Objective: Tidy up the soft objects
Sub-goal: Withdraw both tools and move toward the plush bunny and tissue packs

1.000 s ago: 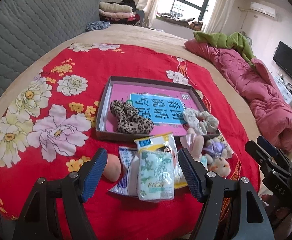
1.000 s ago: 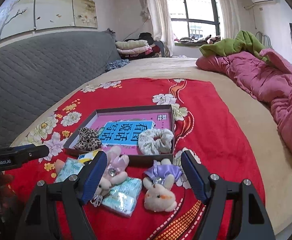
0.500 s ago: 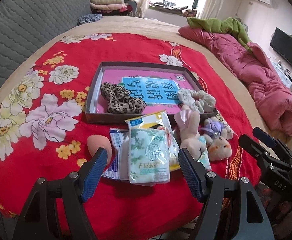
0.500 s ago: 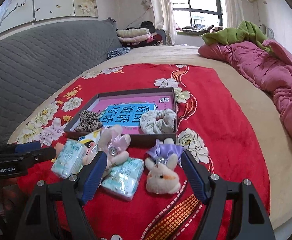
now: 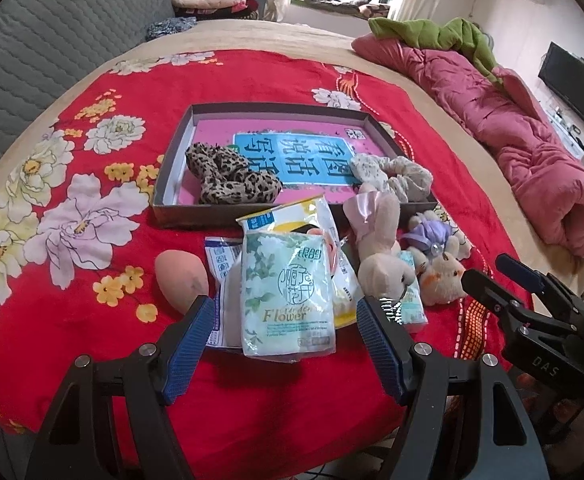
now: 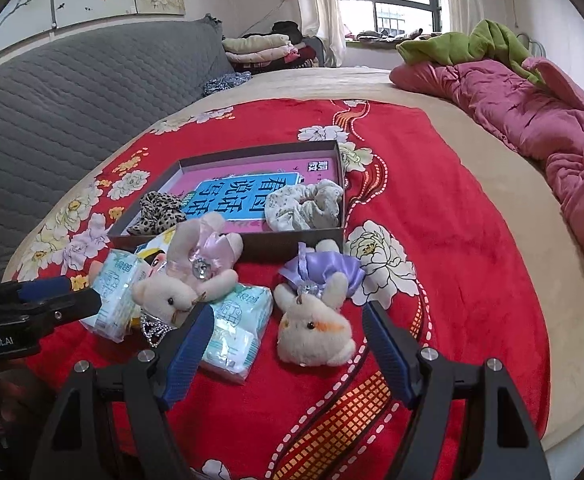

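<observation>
A: How much room is showing around the box (image 5: 174, 216)?

B: It is sitting mid-blanket (image 5: 92, 320), with open red cloth lying at its 9 o'clock and at its 12 o'clock. Its near wall is crowded: the tissue pack (image 5: 286, 292), pink-bow bunny (image 5: 380, 256) and purple-bow bunny (image 6: 314, 320) are lying just beside it.

A: And the grippers?

B: The left gripper (image 5: 282, 320) is hanging with fingers spread wide on either side of the tissue pack, gripping nothing. The right gripper (image 6: 288, 332) is likewise standing wide and empty, straddling the purple-bow bunny.

A: The surroundings?

B: The blanket is covering a bed (image 6: 472, 92); a pink quilt (image 6: 532, 120) is lying at 2 o'clock and a grey headboard (image 6: 52, 100) at 10 o'clock.

A: Any differences between views?

B: The left view is showing an orange sponge (image 5: 182, 280) at 9 o'clock of the pack; the right view is barely showing it. A leopard scrunchie (image 5: 228, 180) and pale scrunchie (image 6: 304, 208) are lying inside the box.
</observation>
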